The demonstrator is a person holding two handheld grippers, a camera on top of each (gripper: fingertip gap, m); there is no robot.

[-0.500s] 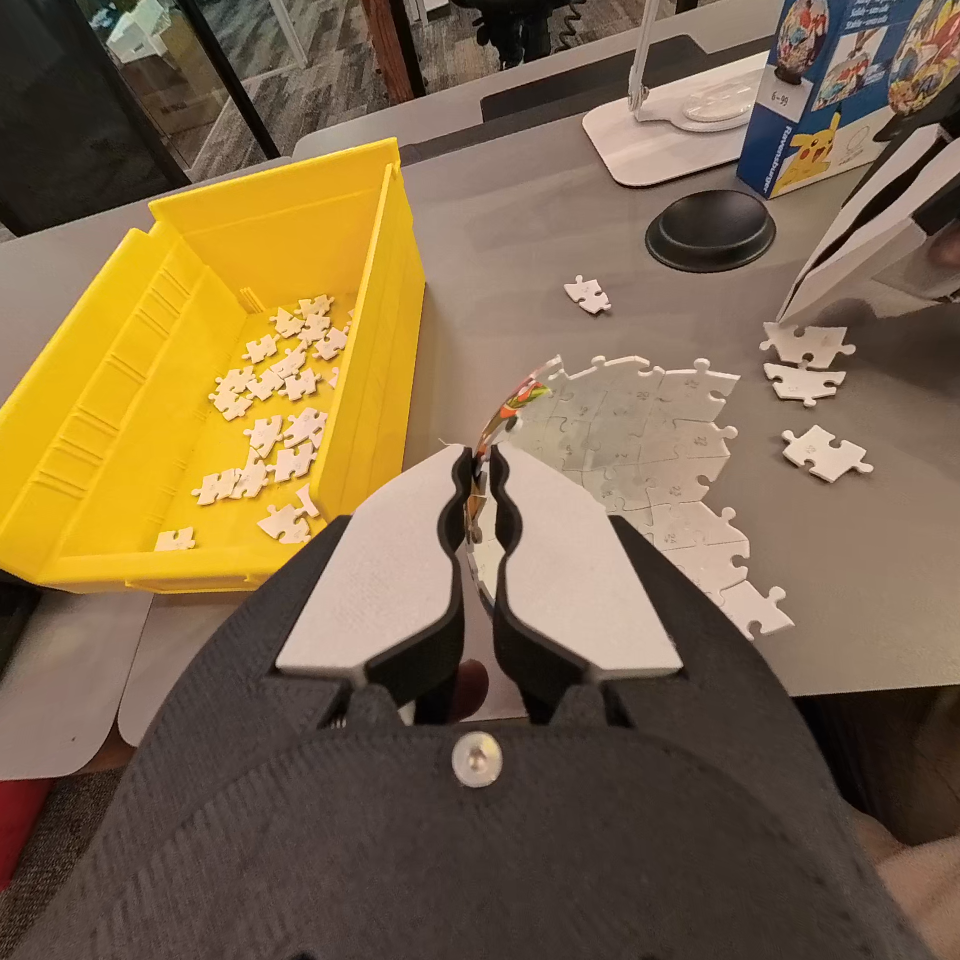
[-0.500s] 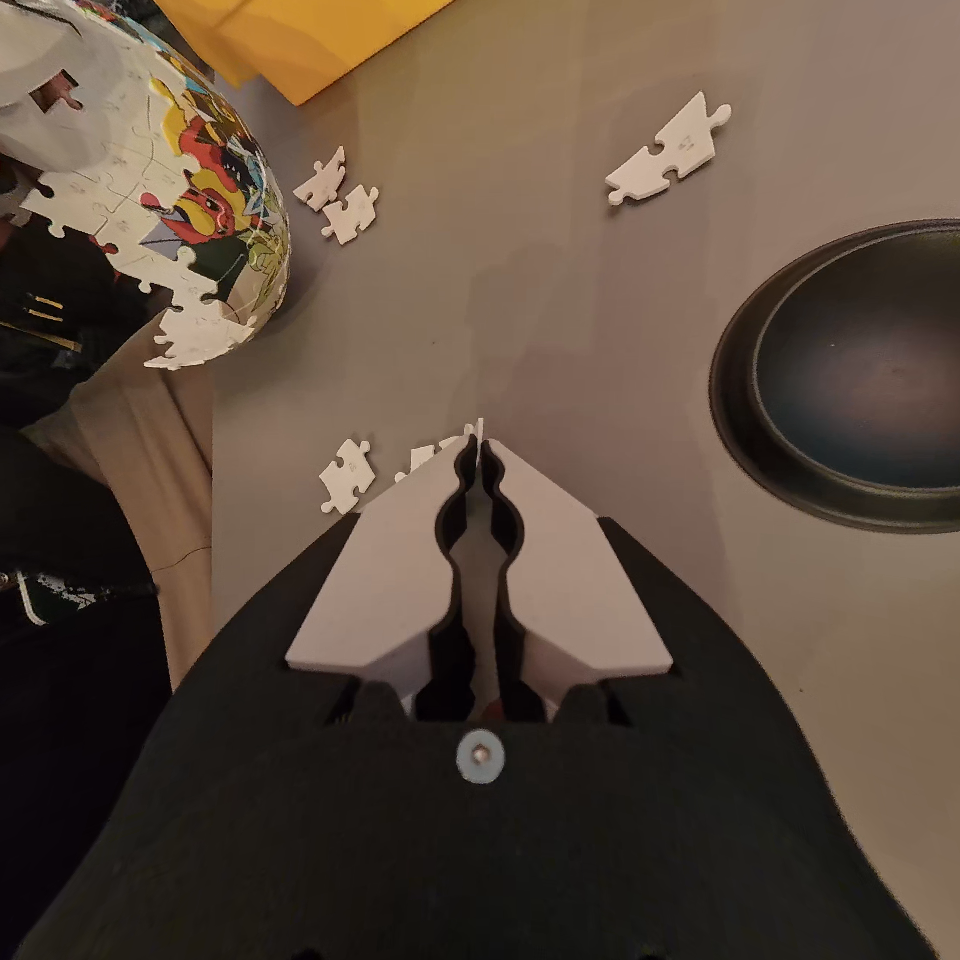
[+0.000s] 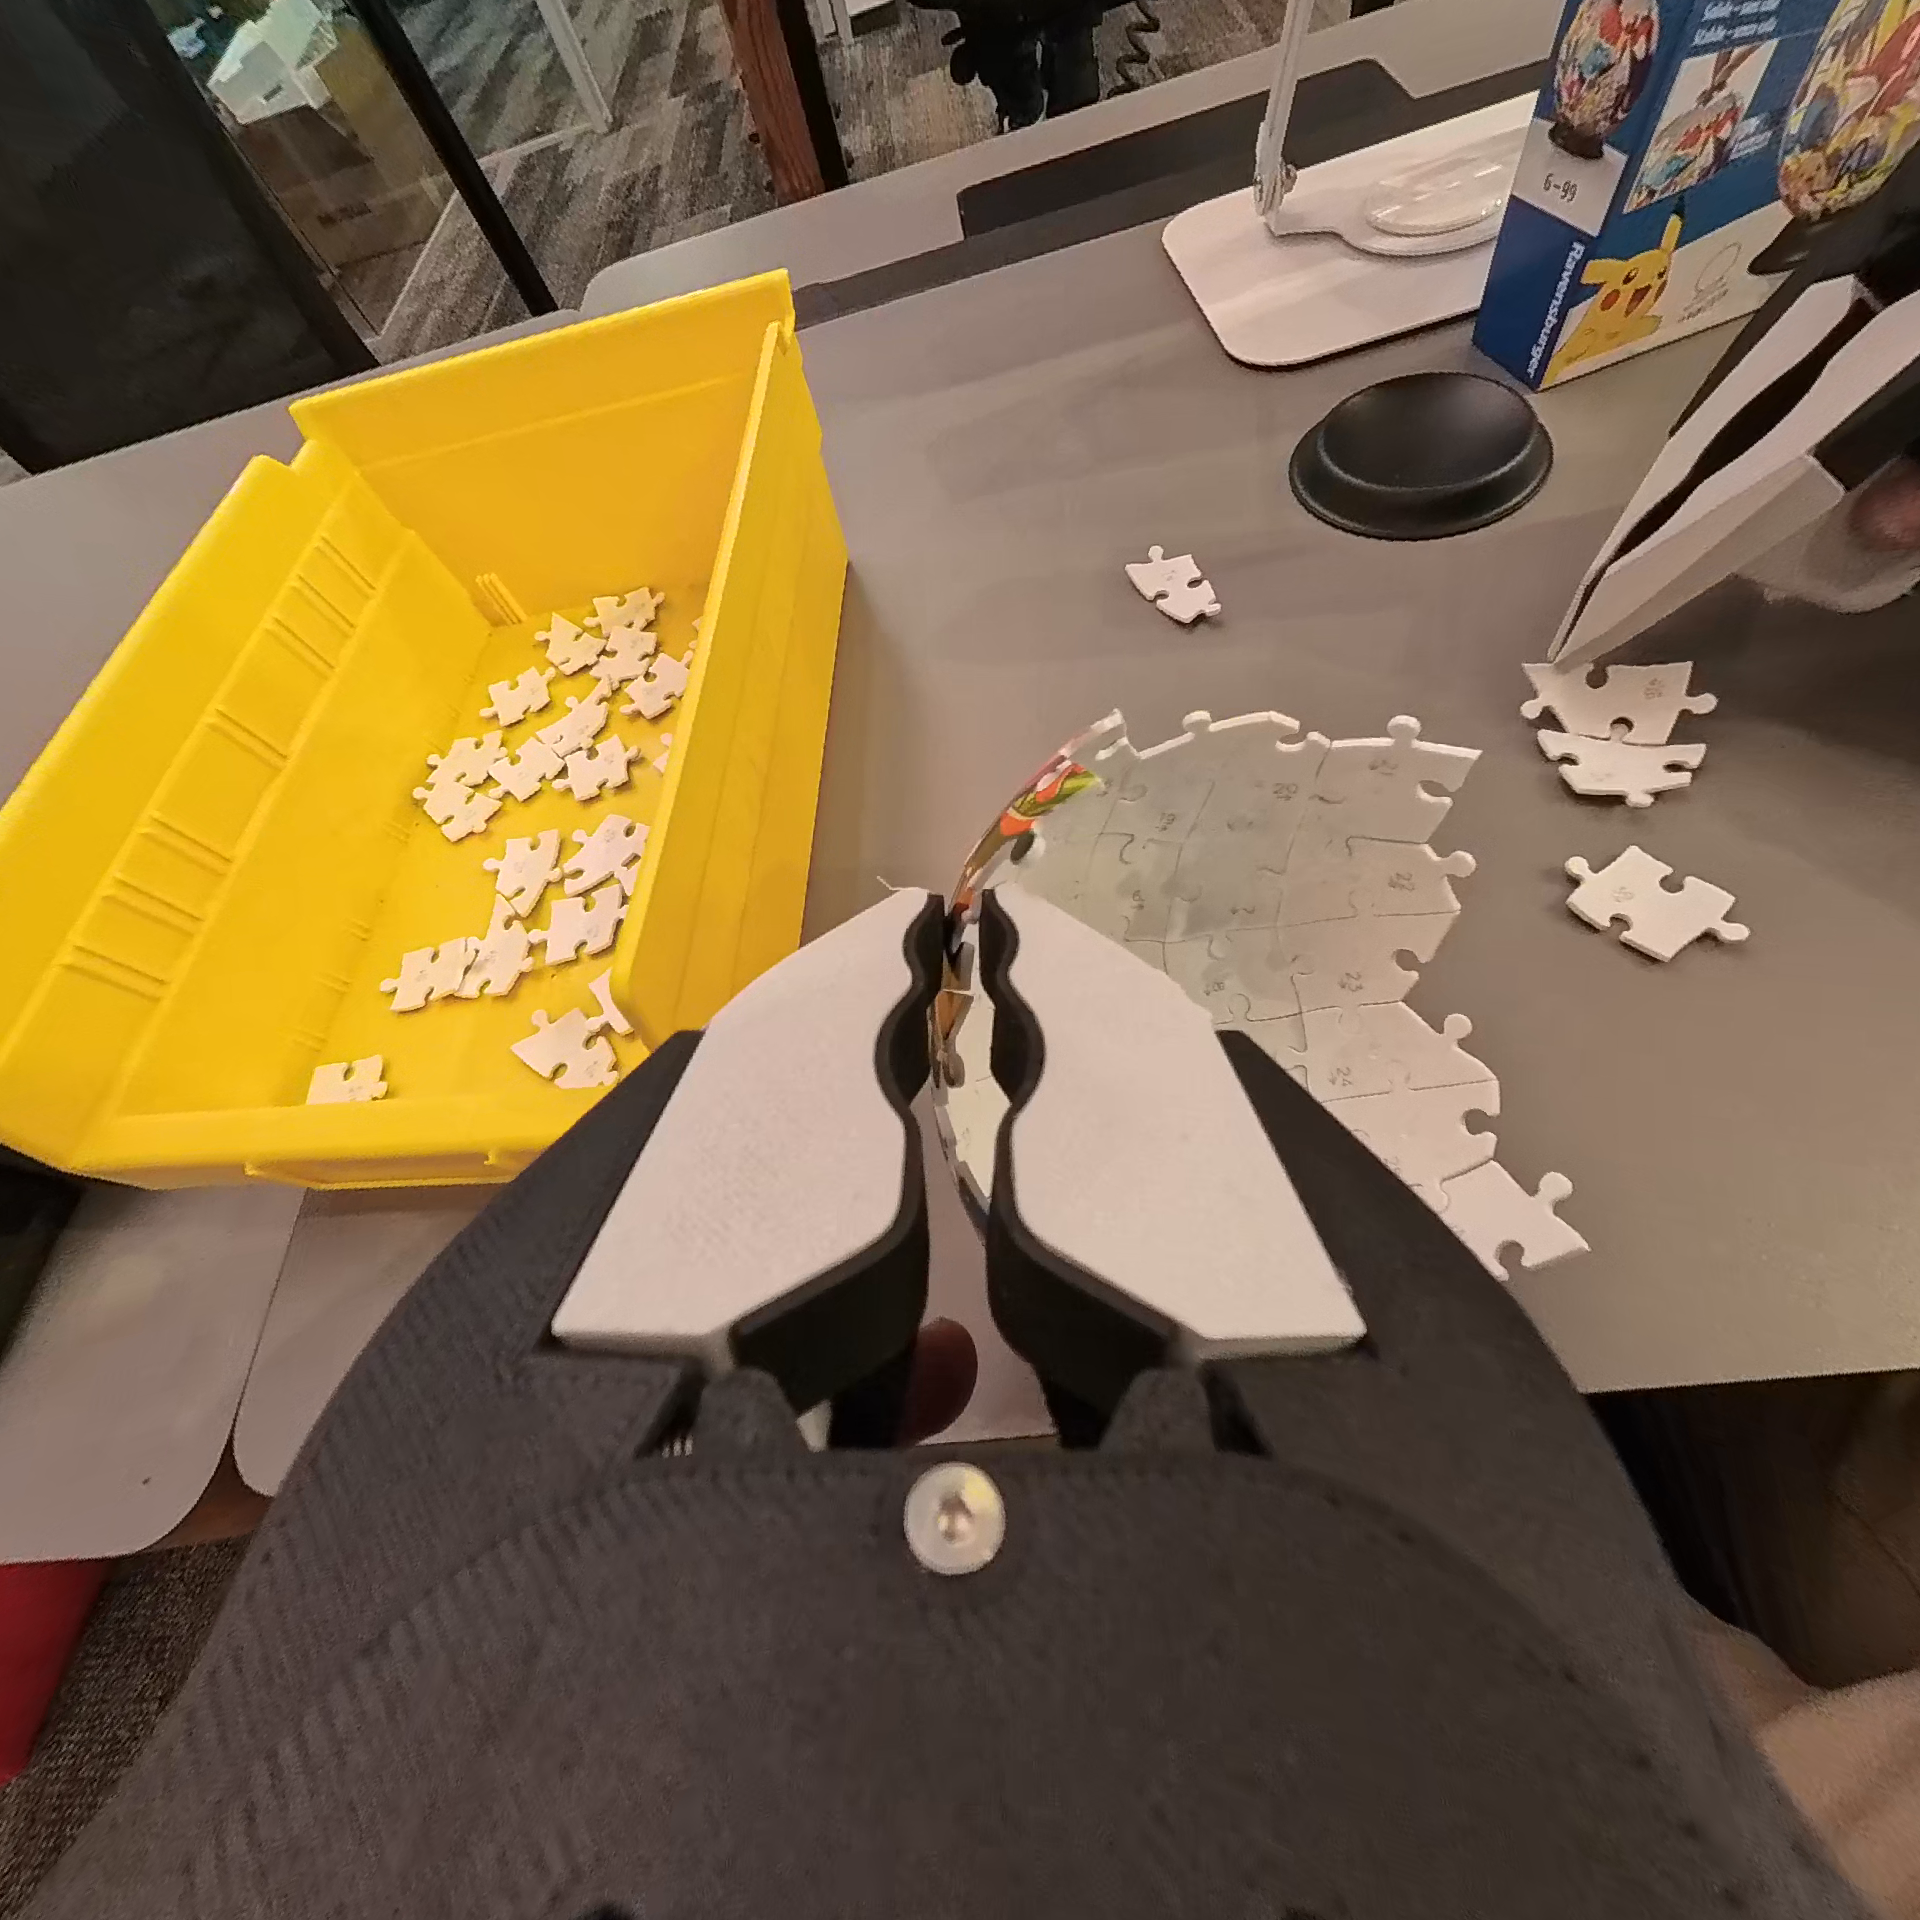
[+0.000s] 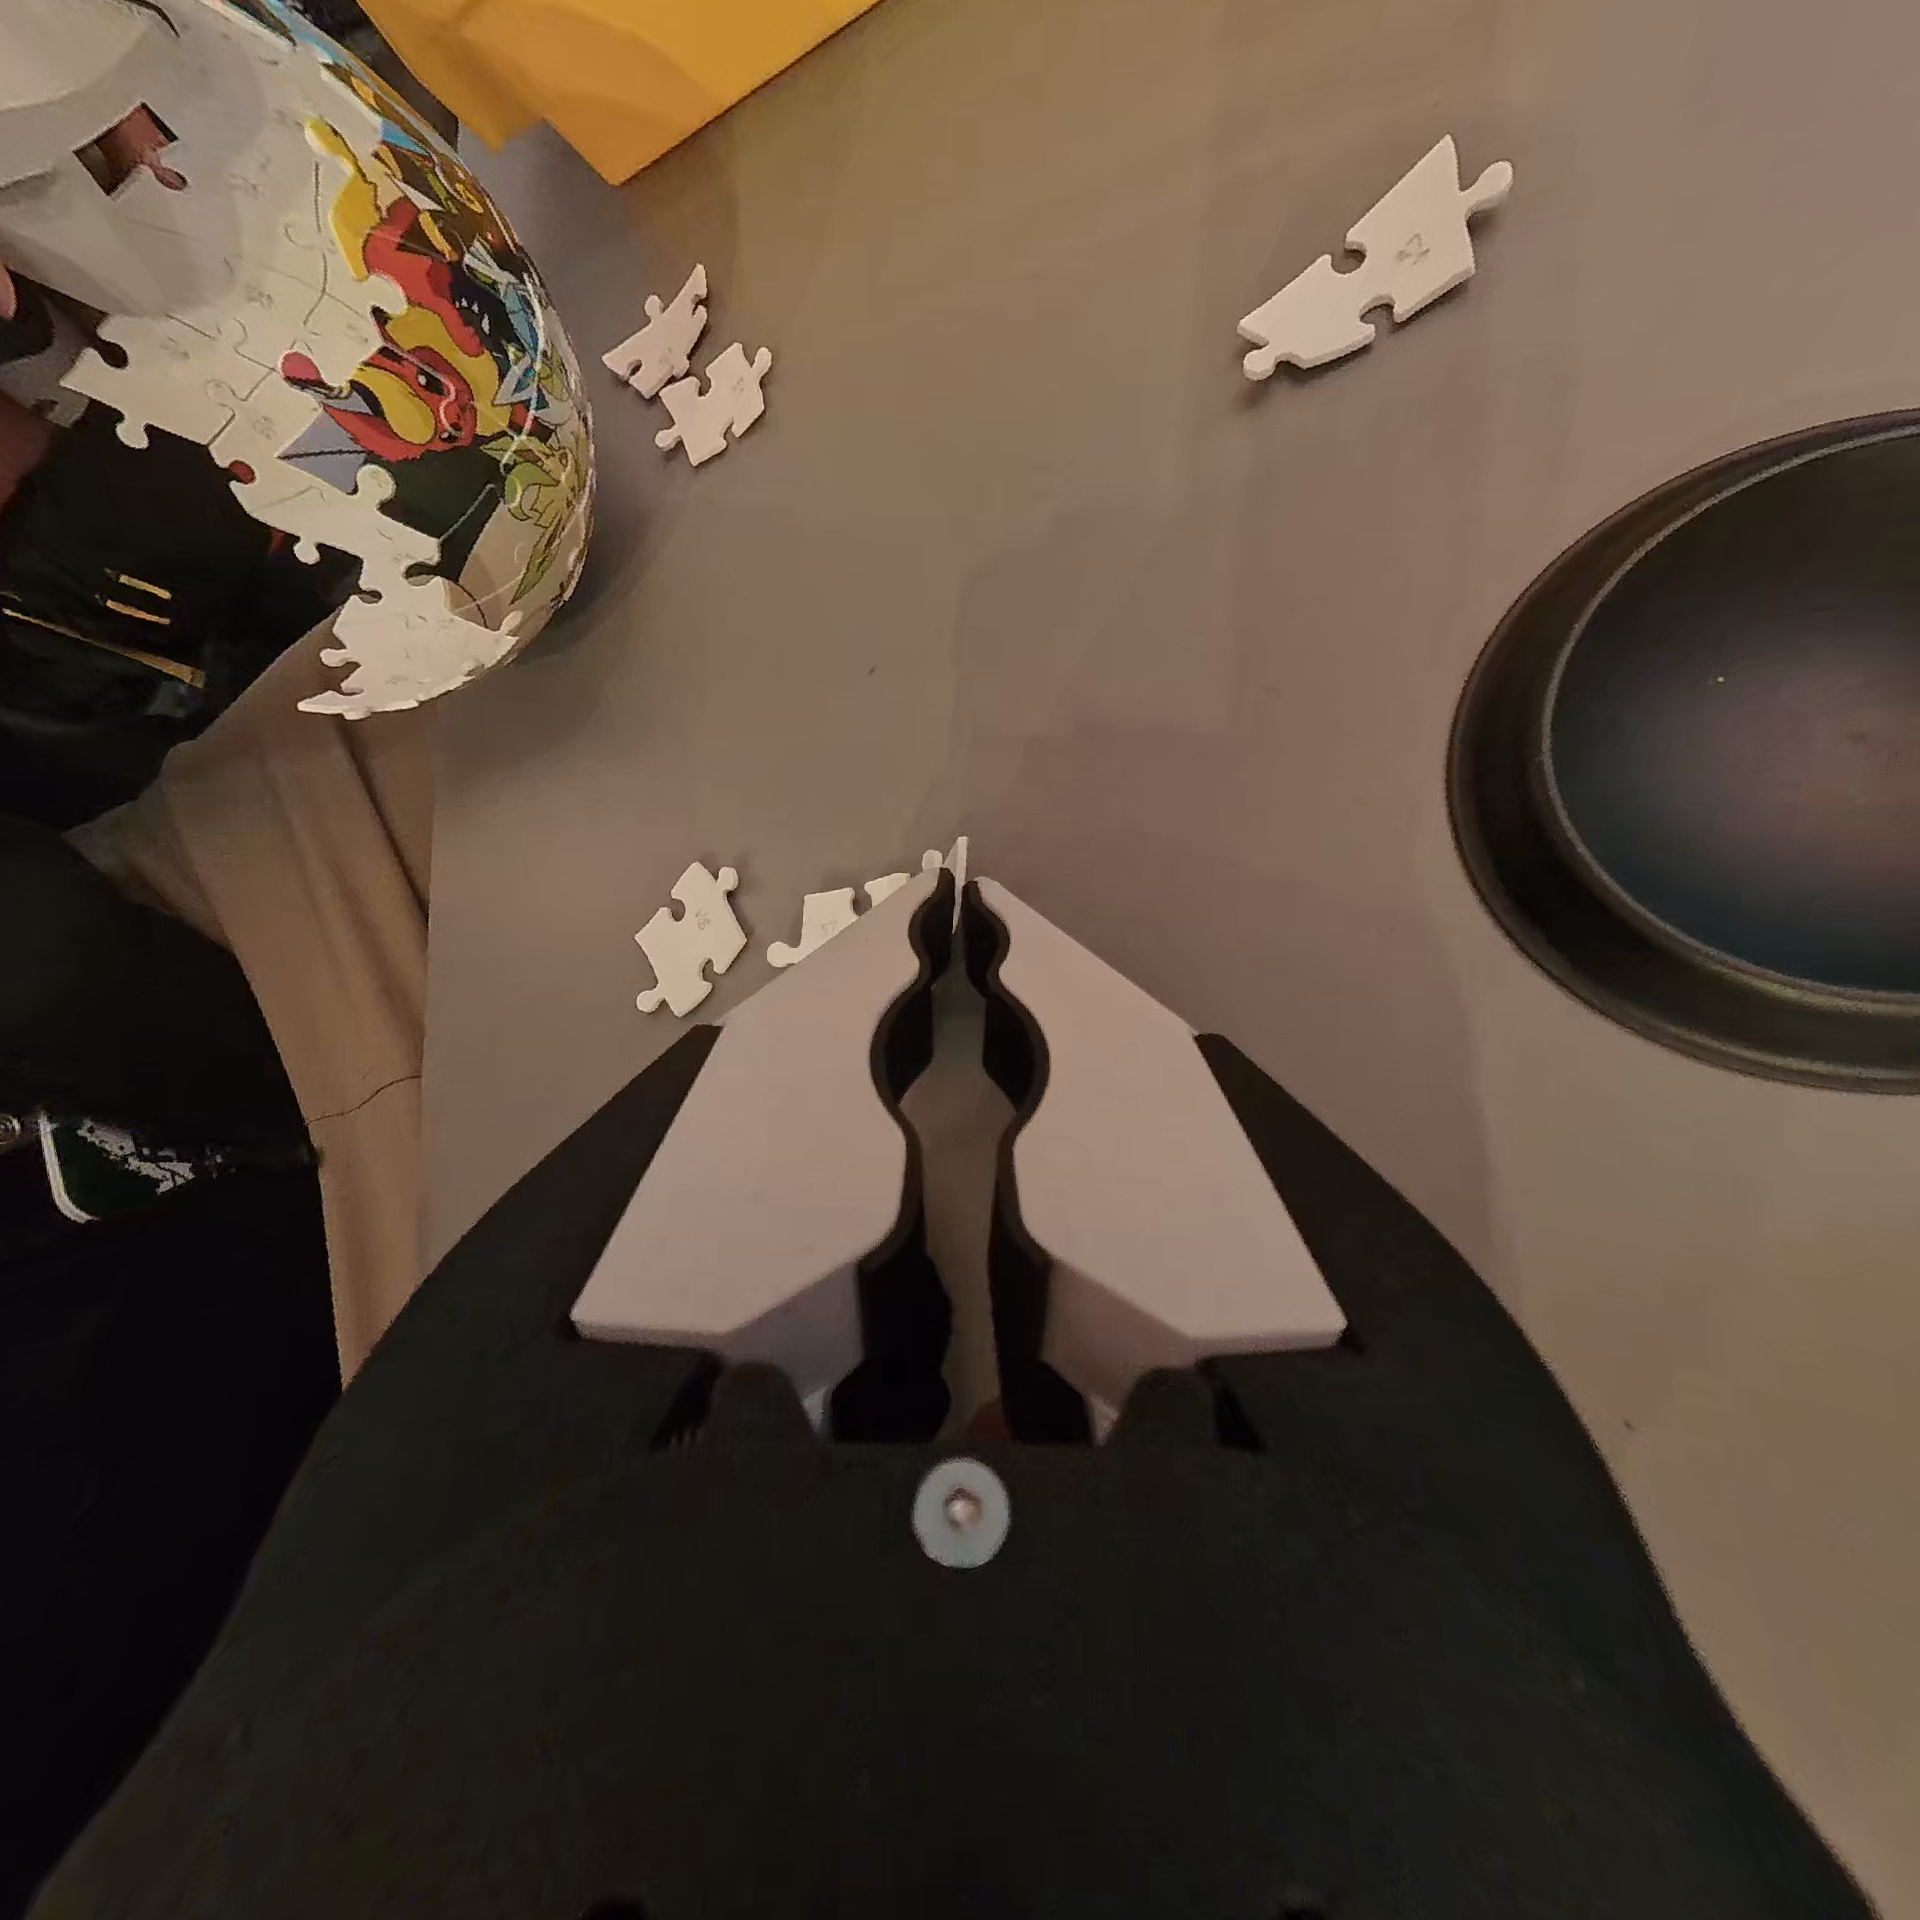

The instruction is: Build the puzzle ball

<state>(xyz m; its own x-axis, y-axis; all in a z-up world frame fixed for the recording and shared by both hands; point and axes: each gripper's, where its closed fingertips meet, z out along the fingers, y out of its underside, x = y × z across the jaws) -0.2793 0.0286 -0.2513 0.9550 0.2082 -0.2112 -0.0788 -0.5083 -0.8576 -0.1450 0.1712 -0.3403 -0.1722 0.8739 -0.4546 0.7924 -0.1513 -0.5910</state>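
Left gripper [image 3: 964, 914] fingers pinching puzzle ball [image 3: 1247, 914] rim, right gripper [image 4: 958, 896] clamping white piece [image 4: 958, 862]

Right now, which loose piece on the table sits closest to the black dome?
The lone white piece left of the black dome; the other loose pieces lie farther, by the right hand-held gripper.

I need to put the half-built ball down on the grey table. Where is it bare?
Bare grey table lies between the yellow plastic bin and the round black stand, apart from one loose white piece. It is crowded near the right gripper, where three white pieces lie beside the curved puzzle shell.
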